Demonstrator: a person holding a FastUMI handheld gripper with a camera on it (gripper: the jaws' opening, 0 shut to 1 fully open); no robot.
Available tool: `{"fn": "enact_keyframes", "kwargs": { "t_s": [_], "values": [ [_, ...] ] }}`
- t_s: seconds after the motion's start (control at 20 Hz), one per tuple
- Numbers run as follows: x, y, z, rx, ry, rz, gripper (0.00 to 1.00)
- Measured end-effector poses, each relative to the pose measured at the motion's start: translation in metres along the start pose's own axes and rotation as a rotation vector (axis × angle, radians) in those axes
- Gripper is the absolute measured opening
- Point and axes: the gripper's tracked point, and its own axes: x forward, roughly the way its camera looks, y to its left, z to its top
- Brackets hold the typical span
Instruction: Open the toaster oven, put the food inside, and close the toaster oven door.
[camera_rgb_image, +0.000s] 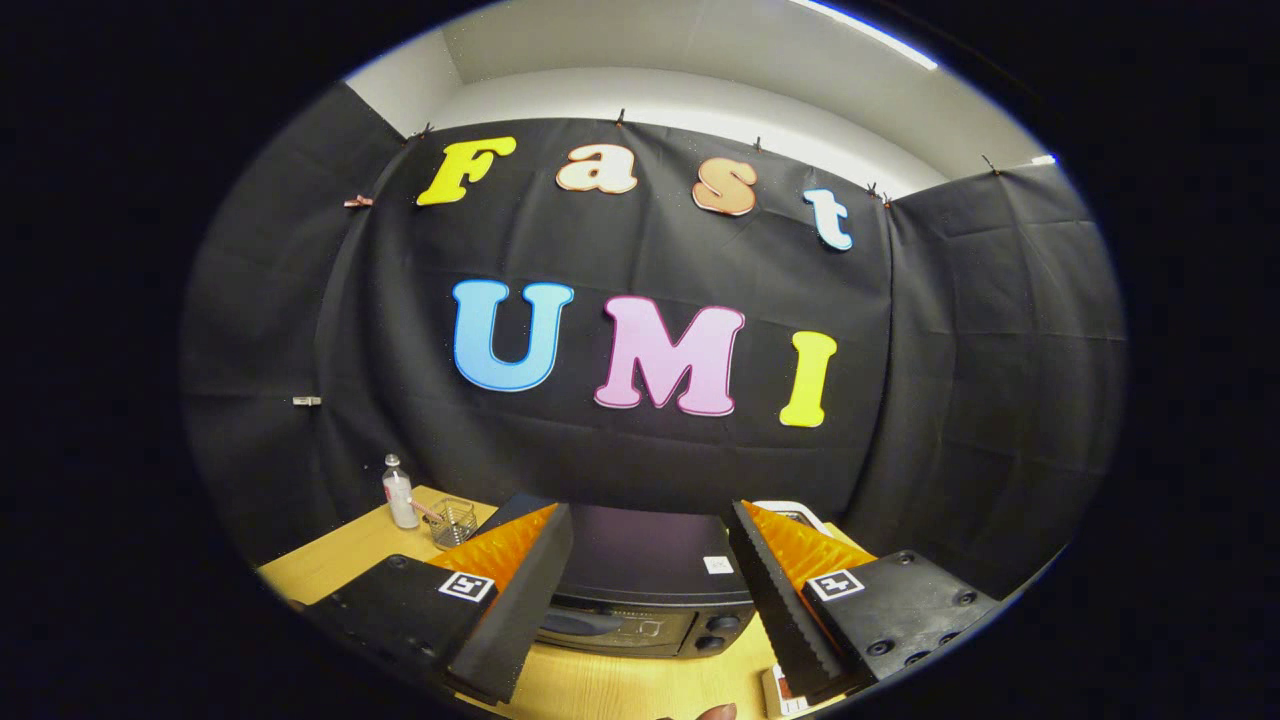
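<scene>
While the claw (650, 590) is hanging high above the tabletop (340, 560) with its fingers (520, 600) spread wide and gripping nothing, the toaster oven (640, 590) is sitting just beyond and below them, framed in the gap between the two. Its dark top and the upper strip of its front, with what look like two knobs at the right end, are showing; the door appears to be closed, so I am judging that the opening step is not yet begun and the claw is only lining up for the approach. The next move is probably calling for a drop down and forward until the fingers can reach the door handle, which is hard to make out from this angle.

Off beside the oven, a small clear bottle (400, 492) and a wire-mesh cup (453, 522) are standing near each other toward the back of the tabletop. Something white (790, 513) is peeking out behind the other finger, largely hidden, and I cannot tell whether it is holding the food. A small reddish thing (715, 712) is being cut off at the near edge, too little of it showing to name.
</scene>
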Motion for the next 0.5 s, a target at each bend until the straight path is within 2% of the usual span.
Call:
{"fn": "enact_keyframes", "kwargs": {
  "t_s": [0.5],
  "values": [
    [0.047,0.062,-0.09,0.011,0.141,0.061,0.97]
  ]
}}
